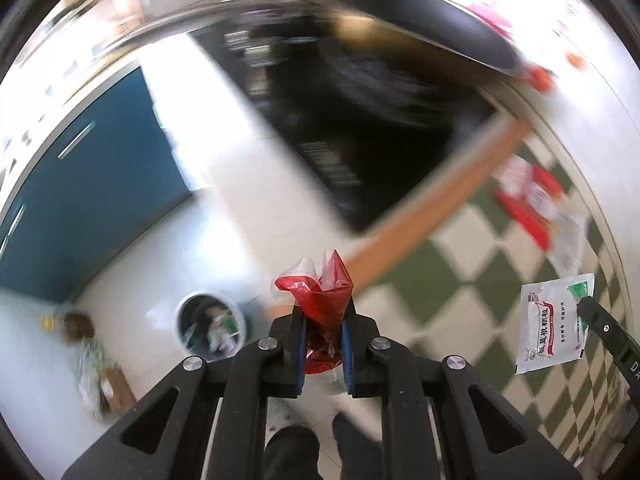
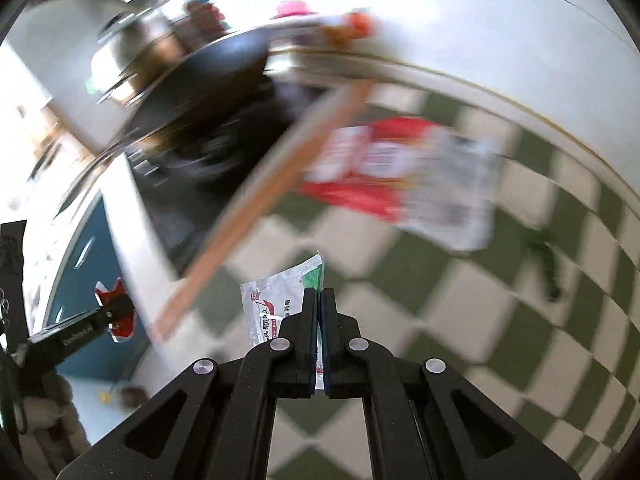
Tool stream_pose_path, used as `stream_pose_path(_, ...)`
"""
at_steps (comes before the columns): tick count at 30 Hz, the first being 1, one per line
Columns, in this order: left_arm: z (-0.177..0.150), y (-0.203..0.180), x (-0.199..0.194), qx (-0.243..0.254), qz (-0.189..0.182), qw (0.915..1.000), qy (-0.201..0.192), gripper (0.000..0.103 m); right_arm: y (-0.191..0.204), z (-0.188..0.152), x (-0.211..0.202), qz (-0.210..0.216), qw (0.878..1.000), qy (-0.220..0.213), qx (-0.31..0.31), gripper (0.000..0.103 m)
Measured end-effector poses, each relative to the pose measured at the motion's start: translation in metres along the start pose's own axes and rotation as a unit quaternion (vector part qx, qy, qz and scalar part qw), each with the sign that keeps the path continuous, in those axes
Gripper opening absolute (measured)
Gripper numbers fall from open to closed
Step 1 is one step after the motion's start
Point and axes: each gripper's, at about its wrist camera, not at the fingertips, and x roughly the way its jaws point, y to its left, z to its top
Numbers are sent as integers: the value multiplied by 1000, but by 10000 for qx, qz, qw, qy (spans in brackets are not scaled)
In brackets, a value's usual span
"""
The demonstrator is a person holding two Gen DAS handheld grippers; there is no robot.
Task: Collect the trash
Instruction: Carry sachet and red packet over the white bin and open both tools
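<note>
My left gripper (image 1: 323,300) is shut on a crumpled red plastic wrapper (image 1: 320,292) and holds it in the air above the floor, near the table's wooden edge (image 1: 424,208). A round trash bin (image 1: 211,326) with a bag and some trash in it stands on the floor below, left of the wrapper. My right gripper (image 2: 319,294) is shut on a flat white sachet with red and green print (image 2: 276,308), held above the checkered tablecloth (image 2: 440,300). The sachet also shows in the left wrist view (image 1: 554,326). A large red-and-white packet (image 2: 404,178) lies on the cloth.
A black stove top (image 1: 360,120) with a dark pan (image 1: 420,28) sits beyond the table edge. A teal cabinet (image 1: 100,200) stands at the left. A cardboard box (image 1: 114,388) and bags lie on the floor. My feet (image 1: 320,448) are below.
</note>
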Motion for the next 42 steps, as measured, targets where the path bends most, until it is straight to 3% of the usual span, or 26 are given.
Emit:
stream_pose_path(4, -35, 95, 3, -756, 258, 9968, 94, 11, 106, -21, 48, 499, 9951, 397, -756, 2)
stream_pose_path(7, -60, 164, 31, -1281, 428, 9901, 391, 11, 180, -51, 99, 768, 9878, 709, -1159, 1)
stream_pose_path(11, -96, 254, 95, -1854, 554, 9773, 858, 11, 260, -105, 189, 797, 9784, 1034, -1602, 1)
stream_pose_path(14, -119, 301, 164, -2137, 510, 9687, 1151, 11, 292, -145, 265, 623, 9739, 1274, -1771, 1)
stream_pose_path(20, -167, 363, 332, -2551, 75, 9524, 1666, 11, 298, -226, 440, 298, 9674, 1926, -1620, 1)
stream_pose_path(26, -198, 385, 447, -2633, -102, 9437, 2002, 11, 289, -285, 570, 204, 9593, 2318, -1599, 1)
stream_pose_path(32, -213, 384, 502, -2482, -212, 9421, 2244, 11, 295, -312, 637, 49, 9516, 2393, -1929, 1)
stream_pose_path(37, -212, 382, 500, -2403, -84, 9479, 2091, 18, 297, -322, 656, -131, 9402, 2617, -2174, 3)
stream_pose_path(39, -213, 386, 499, -2411, 98, 9459, 2167, 30, 298, -325, 657, -72, 9375, 2684, -2214, 9)
stream_pose_path(40, -214, 389, 495, -2432, 133, 9463, 2126, 34, 298, -327, 655, -116, 9350, 2694, -2302, 24)
stream_pose_path(41, -214, 391, 491, -2449, 165, 9466, 2089, 44, 298, -328, 654, -132, 9343, 2679, -2347, 46)
stream_pose_path(42, -214, 393, 487, -2464, 211, 9469, 2054, 60, 298, -329, 650, -124, 9341, 2660, -2377, 56)
